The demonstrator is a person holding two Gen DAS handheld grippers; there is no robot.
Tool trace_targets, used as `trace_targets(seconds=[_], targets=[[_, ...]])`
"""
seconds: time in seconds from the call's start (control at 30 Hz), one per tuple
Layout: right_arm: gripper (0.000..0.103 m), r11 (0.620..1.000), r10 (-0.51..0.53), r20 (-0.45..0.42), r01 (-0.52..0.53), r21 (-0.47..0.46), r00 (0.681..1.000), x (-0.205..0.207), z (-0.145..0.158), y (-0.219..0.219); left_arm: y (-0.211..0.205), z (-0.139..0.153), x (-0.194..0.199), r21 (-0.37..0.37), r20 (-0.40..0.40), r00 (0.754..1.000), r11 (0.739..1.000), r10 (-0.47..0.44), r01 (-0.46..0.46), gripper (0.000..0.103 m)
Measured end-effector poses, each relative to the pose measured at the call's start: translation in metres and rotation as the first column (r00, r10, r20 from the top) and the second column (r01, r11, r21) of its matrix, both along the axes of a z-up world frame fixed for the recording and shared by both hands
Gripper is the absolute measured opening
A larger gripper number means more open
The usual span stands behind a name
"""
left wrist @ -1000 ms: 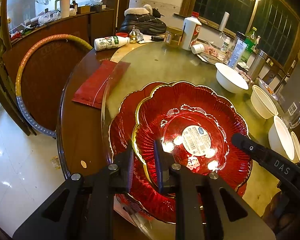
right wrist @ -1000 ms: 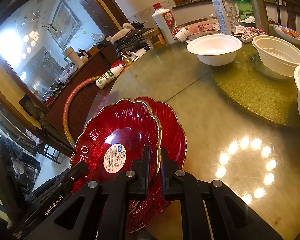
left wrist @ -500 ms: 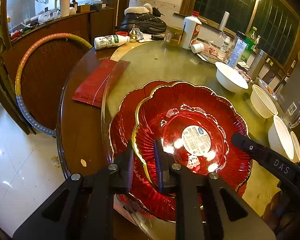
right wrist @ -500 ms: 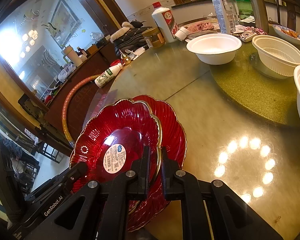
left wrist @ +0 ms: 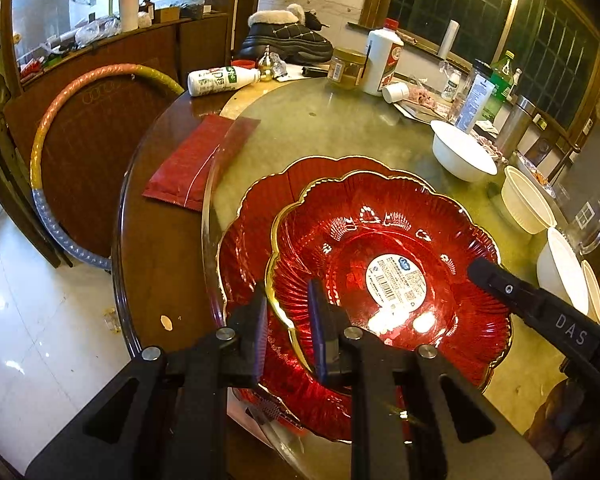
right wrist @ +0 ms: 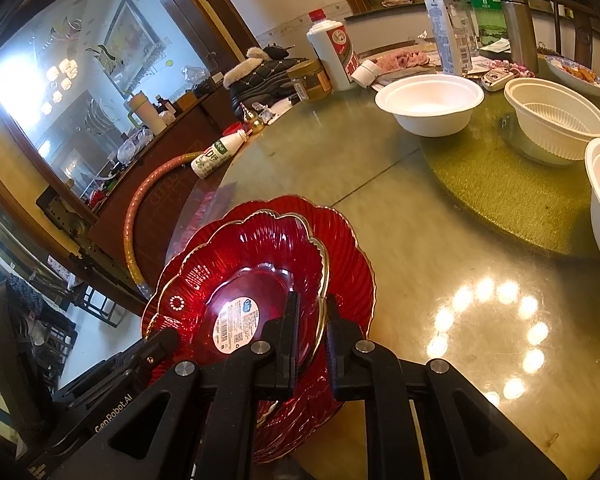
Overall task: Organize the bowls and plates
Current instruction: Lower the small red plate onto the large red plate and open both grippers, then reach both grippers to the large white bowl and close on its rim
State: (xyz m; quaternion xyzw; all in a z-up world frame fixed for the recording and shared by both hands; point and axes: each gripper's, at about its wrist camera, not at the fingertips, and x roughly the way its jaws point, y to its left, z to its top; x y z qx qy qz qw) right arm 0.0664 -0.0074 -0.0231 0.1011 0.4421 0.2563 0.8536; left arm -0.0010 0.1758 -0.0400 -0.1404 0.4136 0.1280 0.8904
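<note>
Round glass-topped counter [left wrist: 340, 136], crowded along its far rim.

Two red scalloped plates [left wrist: 380, 248] sit stacked at six o'clock, the upper one offset from the lower. A red packet [left wrist: 196, 164] lies at ten o'clock with a milk bottle [left wrist: 220, 80] on its side beyond it. White bowls [right wrist: 428, 102] line up from one to three o'clock, and a white liquor bottle [left wrist: 382, 64] stands at twelve.

2 red plates [left wrist: 380, 240] [left wrist: 252, 232], 4 white bowls [left wrist: 462, 156] [left wrist: 526, 206] [left wrist: 560, 270] [left wrist: 594, 292], 2 hand-held grippers [left wrist: 288, 320] [right wrist: 312, 334].
</note>
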Motion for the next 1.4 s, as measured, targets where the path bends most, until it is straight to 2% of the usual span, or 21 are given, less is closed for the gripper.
trace_targets(seconds=[0.13, 0.33, 0.73, 0.8, 0.87, 0.9, 0.97, 1.0, 1.03, 1.07, 1.1, 1.23, 1.3, 1.37, 1.4], targets=[[0.011, 1.0, 0.001, 0.023, -0.001, -0.005, 1.0, -0.003, 0.004, -0.001, -0.002, 0.005, 0.001, 0.023, 0.012, 1.0, 1.0, 0.004, -0.004, 0.017], [0.011, 0.999, 0.013, 0.026, -0.012, -0.034, 1.0, 0.002, 0.004, 0.007, -0.003, -0.003, 0.007, 0.048, -0.041, 0.999, 0.999, 0.009, -0.007, 0.018], [0.014, 0.997, 0.007, 0.036, -0.005, -0.077, 0.999, 0.004, 0.001, 0.016, 0.003, 0.0, 0.006, 0.02, -0.023, 1.0, 1.0, 0.017, -0.016, 0.021], [0.015, 0.997, -0.003, 0.042, 0.006, -0.078, 0.999, 0.005, 0.002, 0.014, 0.005, 0.001, 0.006, 0.007, -0.018, 1.0, 1.0, 0.018, -0.018, 0.026], [0.016, 0.998, -0.011, 0.045, 0.014, -0.063, 0.999, 0.006, 0.004, 0.01, 0.006, 0.005, 0.004, -0.006, 0.0, 1.0, 1.0, 0.026, -0.026, 0.045], [0.018, 0.998, -0.021, 0.045, 0.024, -0.058, 0.999, 0.006, 0.005, 0.008, 0.007, 0.007, 0.001, -0.021, 0.023, 0.999, 0.999, 0.031, -0.03, 0.048], [0.035, 0.998, -0.043, 0.052, 0.045, -0.036, 0.998, 0.006, 0.007, 0.001, 0.01, 0.011, -0.002, -0.057, 0.05, 0.998, 0.998, 0.033, -0.031, 0.059], [0.038, 0.999, -0.04, 0.052, 0.04, -0.006, 0.998, 0.006, 0.008, -0.002, 0.011, 0.013, -0.004, -0.083, 0.064, 0.997, 0.996, 0.04, -0.035, 0.06], [0.05, 0.999, -0.038, 0.046, 0.037, 0.027, 0.998, 0.006, 0.009, -0.005, 0.012, 0.015, -0.005, -0.091, 0.07, 0.996, 0.995, 0.05, -0.043, 0.066], [0.068, 0.998, -0.052, 0.042, 0.05, 0.041, 0.998, 0.006, 0.011, -0.009, 0.013, 0.017, -0.007, -0.095, 0.078, 0.995, 0.994, 0.066, -0.058, 0.071], [0.073, 0.996, -0.07, 0.048, 0.067, 0.052, 0.996, 0.005, 0.013, -0.013, 0.015, 0.02, -0.01, -0.099, 0.097, 0.991, 0.992, 0.088, -0.078, 0.073], [0.076, 0.986, -0.057, 0.068, 0.045, 0.16, 0.996, -0.001, 0.023, -0.024, 0.022, 0.028, -0.019, -0.134, 0.151, 0.978, 0.983, 0.147, -0.127, 0.075], [0.081, 0.98, -0.05, 0.075, 0.034, 0.196, 0.996, -0.004, 0.027, -0.028, 0.024, 0.033, -0.023, -0.144, 0.18, 0.968, 0.978, 0.176, -0.151, 0.076], [0.088, 0.977, -0.055, 0.092, 0.035, 0.212, 0.994, -0.007, 0.03, -0.03, 0.023, 0.039, -0.027, -0.138, 0.217, 0.957, 0.976, 0.194, -0.166, 0.083], [0.089, 0.975, -0.057, 0.096, 0.035, 0.218, 0.994, -0.008, 0.031, -0.031, 0.021, 0.043, -0.03, -0.129, 0.245, 0.95, 0.977, 0.195, -0.168, 0.083]])
